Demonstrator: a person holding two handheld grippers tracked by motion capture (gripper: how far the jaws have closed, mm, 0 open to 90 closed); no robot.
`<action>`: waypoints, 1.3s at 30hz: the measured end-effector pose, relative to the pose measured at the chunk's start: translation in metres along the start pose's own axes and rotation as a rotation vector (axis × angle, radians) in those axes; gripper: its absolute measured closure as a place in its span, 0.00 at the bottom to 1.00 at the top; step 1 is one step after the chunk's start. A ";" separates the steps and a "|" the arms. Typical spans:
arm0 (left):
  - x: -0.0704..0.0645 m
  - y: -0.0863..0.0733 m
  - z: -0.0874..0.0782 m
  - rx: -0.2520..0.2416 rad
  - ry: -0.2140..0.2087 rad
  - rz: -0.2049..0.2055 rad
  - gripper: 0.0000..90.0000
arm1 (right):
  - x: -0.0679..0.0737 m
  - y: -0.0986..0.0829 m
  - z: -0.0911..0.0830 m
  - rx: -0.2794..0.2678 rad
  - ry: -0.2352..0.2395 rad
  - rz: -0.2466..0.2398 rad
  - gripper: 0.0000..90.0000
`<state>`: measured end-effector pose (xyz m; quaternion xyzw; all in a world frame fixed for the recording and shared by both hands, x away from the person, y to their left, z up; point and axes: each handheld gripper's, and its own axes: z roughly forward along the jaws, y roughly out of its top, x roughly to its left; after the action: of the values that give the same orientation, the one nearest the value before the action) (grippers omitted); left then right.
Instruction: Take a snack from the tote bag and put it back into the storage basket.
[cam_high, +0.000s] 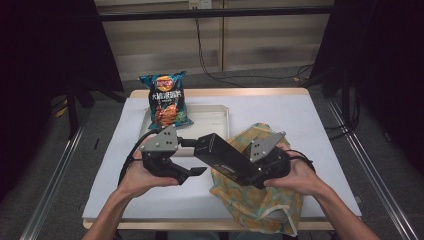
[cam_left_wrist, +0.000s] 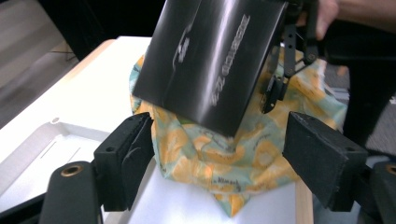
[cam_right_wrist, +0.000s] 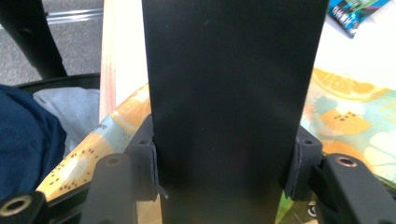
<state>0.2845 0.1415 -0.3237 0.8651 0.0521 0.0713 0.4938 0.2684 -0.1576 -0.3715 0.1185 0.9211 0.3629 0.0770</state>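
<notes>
Black box (cam_high: 225, 157): long, flat, glossy; clamped by its two long edges between the jaws of the right gripper (cam_right_wrist: 224, 172), raised and tilted above the patterned cloth bag (cam_high: 260, 200). Bag: yellow-and-teal fruit print, lying on the white worktop (cam_high: 300, 115) at its near right edge. Left gripper (cam_left_wrist: 224, 154): jaws wide apart, holding nothing, the box's free end just ahead of and above them. Crisp packet (cam_high: 167, 100): resting on the far end of a white tray (cam_high: 215, 117), well apart from both grippers.

High view overhead; gripper views close, sharing black box (cam_left_wrist: 210, 60)
</notes>
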 end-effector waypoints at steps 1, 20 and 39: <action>0.000 0.001 0.000 0.007 0.001 0.007 0.27 | 0.000 0.000 0.002 0.011 0.001 -0.003 0.48; 0.007 0.013 0.011 0.043 -0.070 0.096 0.22 | 0.005 0.006 0.018 0.058 0.047 -0.030 0.48; 0.011 0.019 0.019 0.063 -0.206 0.135 0.44 | 0.006 0.007 0.018 0.028 0.056 -0.057 0.48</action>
<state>0.2986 0.1178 -0.3161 0.8844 -0.0549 0.0134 0.4633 0.2678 -0.1390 -0.3801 0.0829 0.9309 0.3507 0.0600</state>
